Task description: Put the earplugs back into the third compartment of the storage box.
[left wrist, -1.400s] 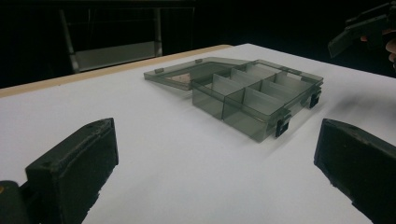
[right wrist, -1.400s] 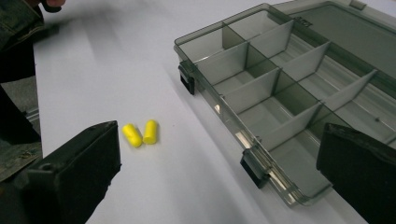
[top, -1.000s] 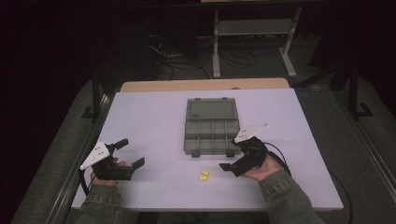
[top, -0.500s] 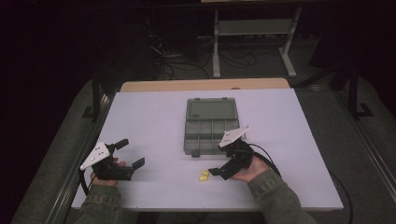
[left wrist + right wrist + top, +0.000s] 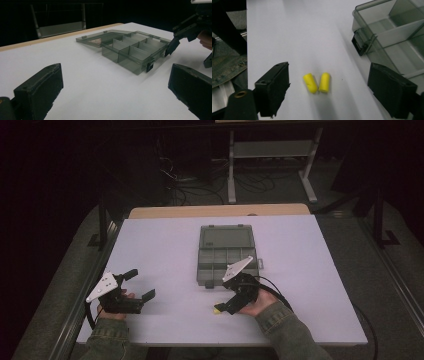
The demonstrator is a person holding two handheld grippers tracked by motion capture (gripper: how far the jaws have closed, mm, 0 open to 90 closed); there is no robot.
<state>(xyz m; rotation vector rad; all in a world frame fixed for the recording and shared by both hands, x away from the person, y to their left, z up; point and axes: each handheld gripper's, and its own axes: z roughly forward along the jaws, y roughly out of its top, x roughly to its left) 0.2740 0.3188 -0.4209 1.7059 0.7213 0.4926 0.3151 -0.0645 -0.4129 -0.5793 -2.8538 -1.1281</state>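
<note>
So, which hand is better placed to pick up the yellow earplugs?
The right. The right gripper already has both yellow earplugs between its open jaws, which have just been closing. The left gripper sits apart near the table's left edge.

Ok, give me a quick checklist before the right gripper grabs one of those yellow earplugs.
1. Earplugs between the right gripper jaws: ok, both lie there, jaws just closing, not touching.
2. Single plug isolated: not ok, the two touch at one end.
3. Box open, lid flat: ok.
4. Compartments free: ok, those seen through the left gripper view look empty.
5. Left gripper out of the way: ok, open, resting apart.
6. Table path to box clear: ok.
</note>
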